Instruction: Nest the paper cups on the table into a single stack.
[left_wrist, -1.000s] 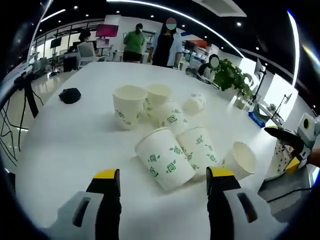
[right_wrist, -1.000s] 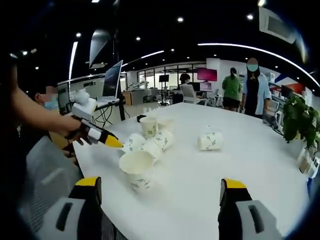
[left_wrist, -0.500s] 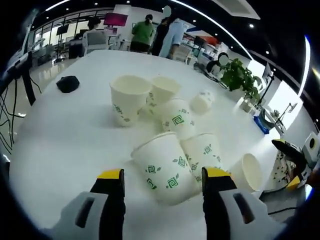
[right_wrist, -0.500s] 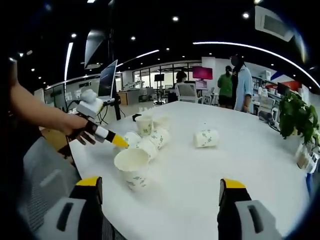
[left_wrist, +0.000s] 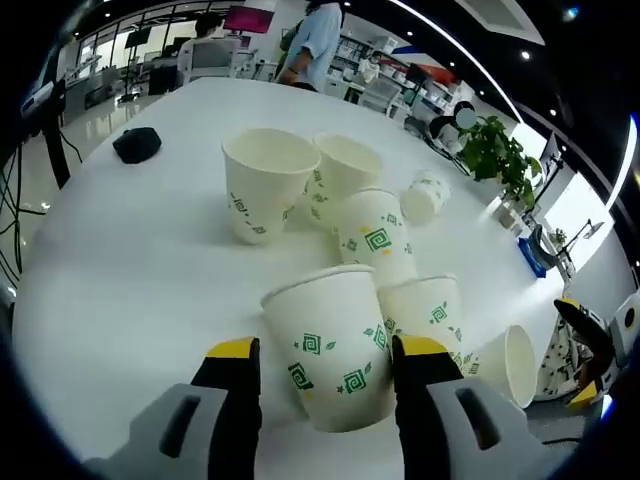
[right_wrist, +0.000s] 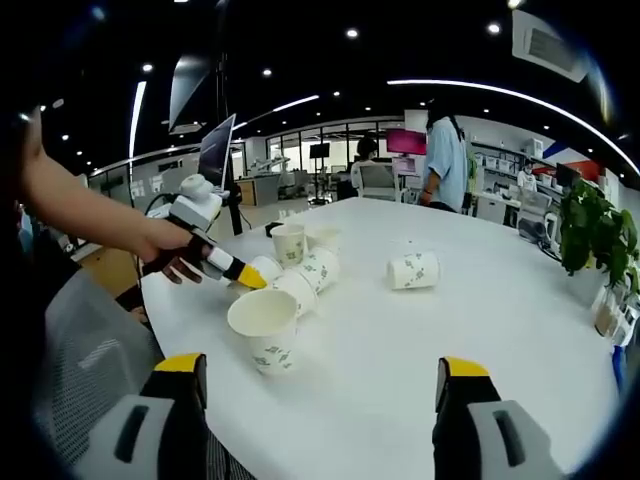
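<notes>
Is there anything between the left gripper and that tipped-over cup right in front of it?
Nothing visible. The left gripper is open, and the nearest tipped cup already lies between its jaws. Another tipped cup lies right beside it, by the right-hand jaw, and might get nudged.

An open office with a dark ceiling (right_wrist: 300, 40) crossed by curved light strips (right_wrist: 500, 92) and spotlights. A potted plant (right_wrist: 588, 240) stands at right, a magenta screen (right_wrist: 407, 142) hangs on the far white wall, desks and glass partitions (right_wrist: 290, 160) lie upper left.
</notes>
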